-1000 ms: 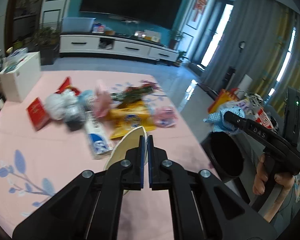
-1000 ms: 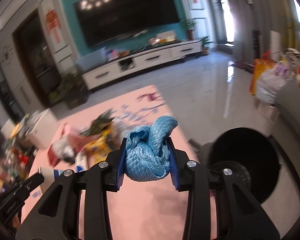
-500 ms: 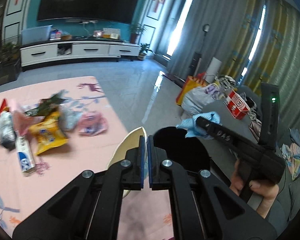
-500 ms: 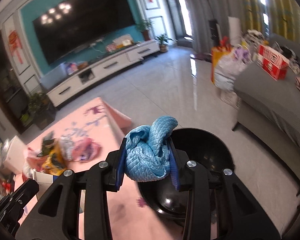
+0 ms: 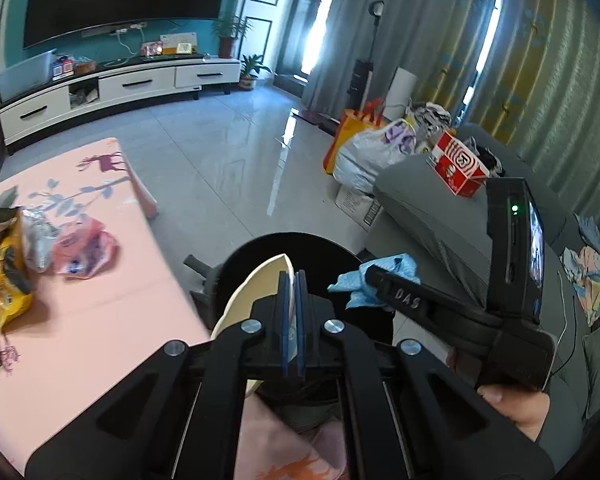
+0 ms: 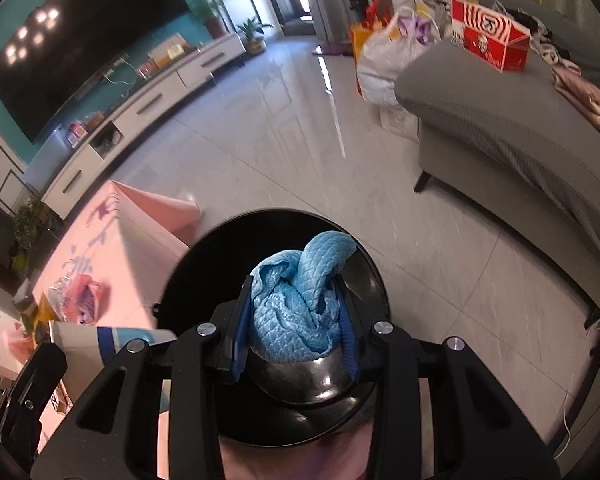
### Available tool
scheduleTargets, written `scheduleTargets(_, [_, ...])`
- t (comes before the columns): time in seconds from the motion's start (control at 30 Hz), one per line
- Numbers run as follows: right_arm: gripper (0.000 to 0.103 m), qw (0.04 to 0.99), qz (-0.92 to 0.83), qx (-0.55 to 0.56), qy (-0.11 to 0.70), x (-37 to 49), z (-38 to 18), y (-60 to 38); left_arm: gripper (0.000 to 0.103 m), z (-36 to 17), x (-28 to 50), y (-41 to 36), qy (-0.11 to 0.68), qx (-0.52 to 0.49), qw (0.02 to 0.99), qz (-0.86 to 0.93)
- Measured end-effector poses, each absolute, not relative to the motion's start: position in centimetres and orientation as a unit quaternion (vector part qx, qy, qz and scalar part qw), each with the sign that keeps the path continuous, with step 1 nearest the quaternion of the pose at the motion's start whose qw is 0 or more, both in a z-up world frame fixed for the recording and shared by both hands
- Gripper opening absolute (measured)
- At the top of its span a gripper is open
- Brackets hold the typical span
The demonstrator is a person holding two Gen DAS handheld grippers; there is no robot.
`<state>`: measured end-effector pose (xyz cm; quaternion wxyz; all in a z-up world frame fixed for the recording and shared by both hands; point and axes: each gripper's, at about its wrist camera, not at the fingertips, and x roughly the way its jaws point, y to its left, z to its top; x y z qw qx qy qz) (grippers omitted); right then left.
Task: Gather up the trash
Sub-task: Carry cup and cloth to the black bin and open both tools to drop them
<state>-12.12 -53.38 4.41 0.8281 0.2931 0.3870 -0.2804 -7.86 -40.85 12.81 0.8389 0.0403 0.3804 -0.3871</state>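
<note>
My left gripper (image 5: 293,280) is shut on a cream paper cup (image 5: 247,296), seen edge-on, and holds it over the rim of the black round trash bin (image 5: 332,252). My right gripper (image 6: 294,312) is shut on a crumpled blue cloth (image 6: 300,300) and holds it above the open bin (image 6: 180,280). The cloth (image 5: 380,280) and right gripper also show in the left wrist view. The cup (image 6: 100,348) shows at the left of the right wrist view.
The pink table (image 5: 92,292) carries snack wrappers: a yellow bag (image 5: 4,276) and a pink packet (image 5: 82,248). A grey sofa (image 6: 520,128) with a red box (image 6: 488,36) stands right of the bin. Bags (image 5: 372,148) sit on the tiled floor.
Both grippers have swung right from the table's trash pile to over the black bin. Each still holds its item.
</note>
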Motion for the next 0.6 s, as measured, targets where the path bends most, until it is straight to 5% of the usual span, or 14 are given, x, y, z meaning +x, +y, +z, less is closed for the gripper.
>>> scheduleTargets(0.27, [0.041,0.809,-0.272,0.314,0.416,-12.6,2.6,-55.3,0.004,8.9,-7.1,-44.5,0.418,0.062,0.814,-0.399])
scheduleTargets(0.6, [0.065,0.799,-0.273,0.371,0.386,-14.4,3.1,-56.5,0.004,5.0,-6.3,-46.9,0.465,0.074,0.782,-0.409])
